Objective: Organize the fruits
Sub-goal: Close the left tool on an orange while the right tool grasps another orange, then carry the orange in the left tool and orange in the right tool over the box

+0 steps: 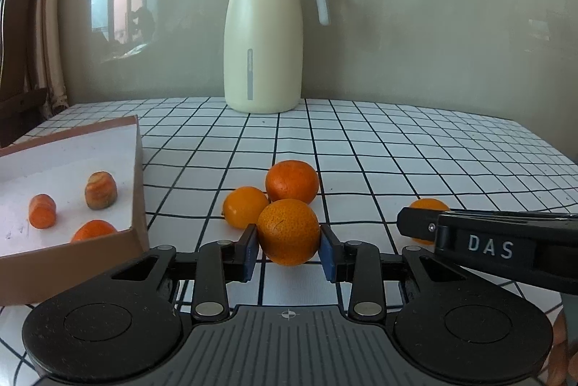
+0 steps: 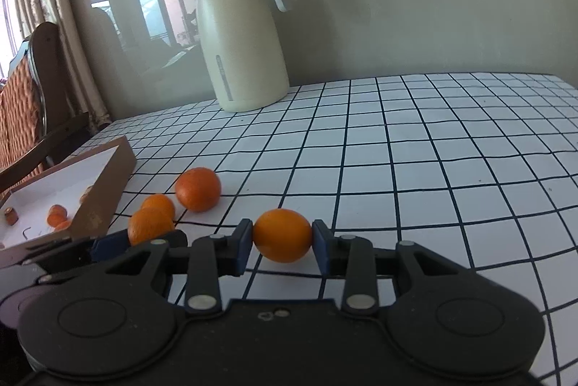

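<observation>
Left wrist view: left gripper (image 1: 288,250) jaws clamp one orange (image 1: 288,231)
Right gripper (image 2: 281,243): jaws grasp another orange (image 2: 282,235)
Done: three fruits in box (image 1: 139,169)
Left: two oranges (image 1: 292,182) on tabletop (image 1: 433,151); both held ones

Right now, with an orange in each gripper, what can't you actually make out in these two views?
- Box contents: the left wrist view cuts the box at the frame edge; in the right wrist view its wall hides most pieces.
- Right-held orange: in the left wrist view, mostly behind the right gripper.
- Undersides of both held oranges: whether they rest on the tablecloth is unclear.
</observation>
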The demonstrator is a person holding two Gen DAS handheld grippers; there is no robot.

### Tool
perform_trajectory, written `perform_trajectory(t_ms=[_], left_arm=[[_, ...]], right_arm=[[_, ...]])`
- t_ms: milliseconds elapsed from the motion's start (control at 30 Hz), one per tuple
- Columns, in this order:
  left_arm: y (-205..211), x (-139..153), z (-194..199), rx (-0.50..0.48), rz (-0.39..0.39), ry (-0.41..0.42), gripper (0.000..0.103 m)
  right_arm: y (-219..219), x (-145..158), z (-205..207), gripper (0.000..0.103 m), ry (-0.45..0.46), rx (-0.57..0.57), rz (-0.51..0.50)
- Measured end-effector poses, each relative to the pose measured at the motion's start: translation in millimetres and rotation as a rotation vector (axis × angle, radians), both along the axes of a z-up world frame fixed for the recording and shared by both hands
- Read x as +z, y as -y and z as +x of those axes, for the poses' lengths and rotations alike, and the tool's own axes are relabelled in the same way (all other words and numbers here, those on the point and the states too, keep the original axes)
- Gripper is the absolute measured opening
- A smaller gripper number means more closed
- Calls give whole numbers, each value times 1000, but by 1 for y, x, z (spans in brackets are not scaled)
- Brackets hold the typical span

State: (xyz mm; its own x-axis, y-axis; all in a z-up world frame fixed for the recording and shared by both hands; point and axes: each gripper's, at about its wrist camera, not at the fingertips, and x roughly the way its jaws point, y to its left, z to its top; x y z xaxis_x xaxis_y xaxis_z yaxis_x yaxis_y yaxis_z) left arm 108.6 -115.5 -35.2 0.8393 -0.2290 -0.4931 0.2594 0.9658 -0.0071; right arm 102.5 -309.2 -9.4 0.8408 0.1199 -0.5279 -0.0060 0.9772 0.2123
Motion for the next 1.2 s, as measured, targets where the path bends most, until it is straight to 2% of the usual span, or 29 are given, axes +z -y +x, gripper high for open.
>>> perform_trajectory(t_ms=[500,1200], left_arm=[[-39,19,-33,-17,27,50,36],[-103,41,-45,96,-15,107,36]], right_arm=[[-25,18,-24,27,52,96,-7],[-77,34,-14,27,127,201,9]])
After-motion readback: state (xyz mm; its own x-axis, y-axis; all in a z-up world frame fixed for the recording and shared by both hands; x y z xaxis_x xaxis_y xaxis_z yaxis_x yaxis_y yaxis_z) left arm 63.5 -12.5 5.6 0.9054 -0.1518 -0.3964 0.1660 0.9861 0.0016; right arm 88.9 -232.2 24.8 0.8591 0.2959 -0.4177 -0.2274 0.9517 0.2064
